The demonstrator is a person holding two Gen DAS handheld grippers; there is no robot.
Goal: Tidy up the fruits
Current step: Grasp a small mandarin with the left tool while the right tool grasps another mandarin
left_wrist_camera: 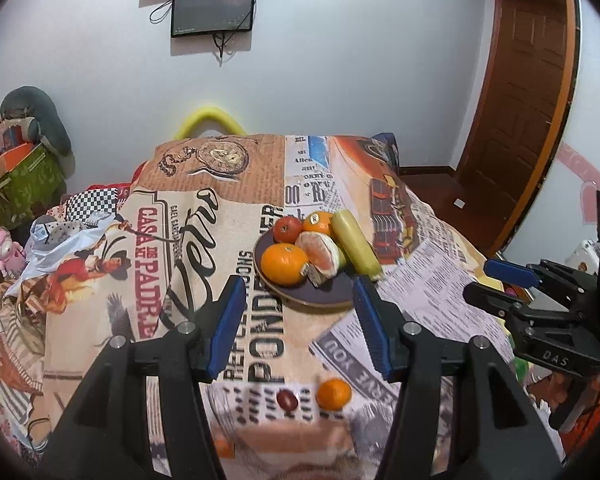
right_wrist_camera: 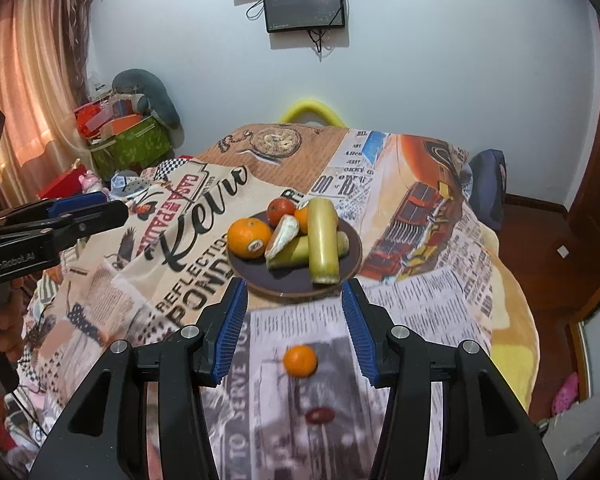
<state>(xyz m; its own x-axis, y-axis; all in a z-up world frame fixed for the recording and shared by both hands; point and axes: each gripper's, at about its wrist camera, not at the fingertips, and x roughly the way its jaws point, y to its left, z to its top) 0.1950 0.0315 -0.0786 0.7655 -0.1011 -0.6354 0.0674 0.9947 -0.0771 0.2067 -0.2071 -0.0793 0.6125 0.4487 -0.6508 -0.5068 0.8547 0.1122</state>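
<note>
On the desk: a printed newspaper-style cloth [right_wrist_camera: 428, 304] covers the whole top.
Plate: a dark plate [right_wrist_camera: 296, 278] sits mid-desk, holding a large orange [right_wrist_camera: 249, 237], a tomato [right_wrist_camera: 281, 210], a peeled citrus half [left_wrist_camera: 319, 253] and a pale yellow-green gourd [right_wrist_camera: 322, 240].
Loose fruit: I see a small mandarin [right_wrist_camera: 300, 361] and a dark red date [right_wrist_camera: 320, 415] on the cloth, near me, apart from the plate.
Left claw [left_wrist_camera: 300, 320]: spread wide, holding nothing.
Right claw [right_wrist_camera: 294, 320]: spread wide, empty, above the mandarin.
</note>
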